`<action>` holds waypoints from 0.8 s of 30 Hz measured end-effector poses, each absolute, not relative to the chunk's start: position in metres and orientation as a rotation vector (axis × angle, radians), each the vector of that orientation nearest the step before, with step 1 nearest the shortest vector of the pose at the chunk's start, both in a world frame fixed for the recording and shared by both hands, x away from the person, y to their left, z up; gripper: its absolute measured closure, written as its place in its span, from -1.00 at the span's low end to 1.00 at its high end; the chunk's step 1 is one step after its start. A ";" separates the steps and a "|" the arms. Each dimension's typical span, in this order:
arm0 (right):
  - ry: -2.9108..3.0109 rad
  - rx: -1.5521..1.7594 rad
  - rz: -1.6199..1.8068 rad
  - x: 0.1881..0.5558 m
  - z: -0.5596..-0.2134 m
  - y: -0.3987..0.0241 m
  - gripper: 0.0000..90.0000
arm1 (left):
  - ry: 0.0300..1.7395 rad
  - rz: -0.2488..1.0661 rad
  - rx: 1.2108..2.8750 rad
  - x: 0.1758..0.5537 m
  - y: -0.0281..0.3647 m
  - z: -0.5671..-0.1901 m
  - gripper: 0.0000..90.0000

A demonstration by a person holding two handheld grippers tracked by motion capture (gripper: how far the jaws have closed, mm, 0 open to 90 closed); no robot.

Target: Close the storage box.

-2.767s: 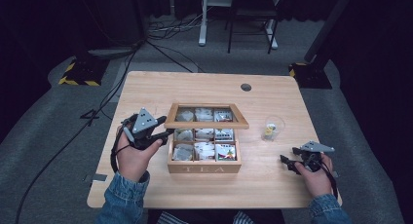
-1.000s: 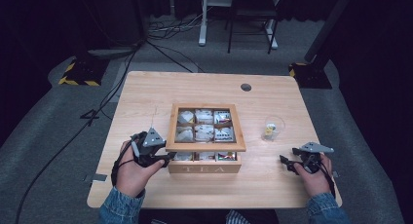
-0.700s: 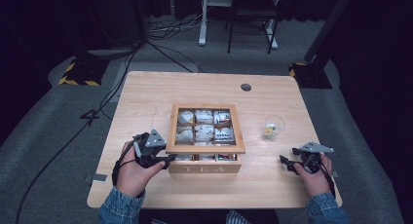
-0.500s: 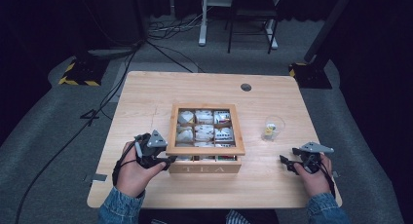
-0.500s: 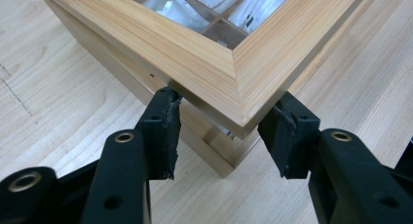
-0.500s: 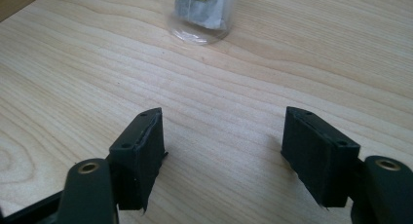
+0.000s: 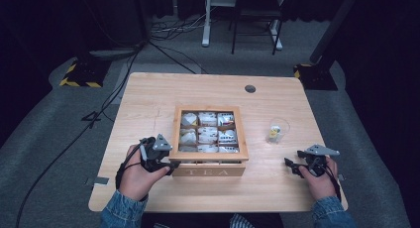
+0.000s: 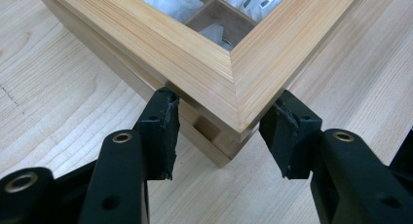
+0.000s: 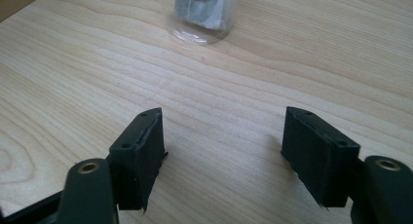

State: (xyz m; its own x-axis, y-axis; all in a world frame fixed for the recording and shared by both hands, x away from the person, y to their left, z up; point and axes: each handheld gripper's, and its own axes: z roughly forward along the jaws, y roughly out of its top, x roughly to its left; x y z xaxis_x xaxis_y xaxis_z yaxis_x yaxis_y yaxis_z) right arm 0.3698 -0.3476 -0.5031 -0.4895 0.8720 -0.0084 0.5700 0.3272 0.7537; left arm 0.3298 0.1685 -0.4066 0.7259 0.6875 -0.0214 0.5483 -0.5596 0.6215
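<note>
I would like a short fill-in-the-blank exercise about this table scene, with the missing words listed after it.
1. The front of the wooden box carries the word ____.
2. The glass-paned lid lies ____ on the box.
3. The left tool has its jaws on either side of a ____ of the lid.
4. The small clear cup stands between the box and the ____ tool.

Missing words: TEA; closed; corner; right

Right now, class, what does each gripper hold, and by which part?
Left gripper: its jaws straddle the tea box lid at its near corner; whether they press cannot be told. Right gripper: nothing.
</note>
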 end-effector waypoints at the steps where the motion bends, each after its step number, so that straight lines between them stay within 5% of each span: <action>1: 2.184 1.273 0.987 0.370 -0.503 -0.348 -0.29 | 0.933 0.292 2.313 0.330 0.168 -0.407 0.11; 24: 2.182 1.273 0.987 0.370 -0.503 -0.348 -0.29 | 0.953 0.238 2.383 0.332 0.165 -0.416 0.08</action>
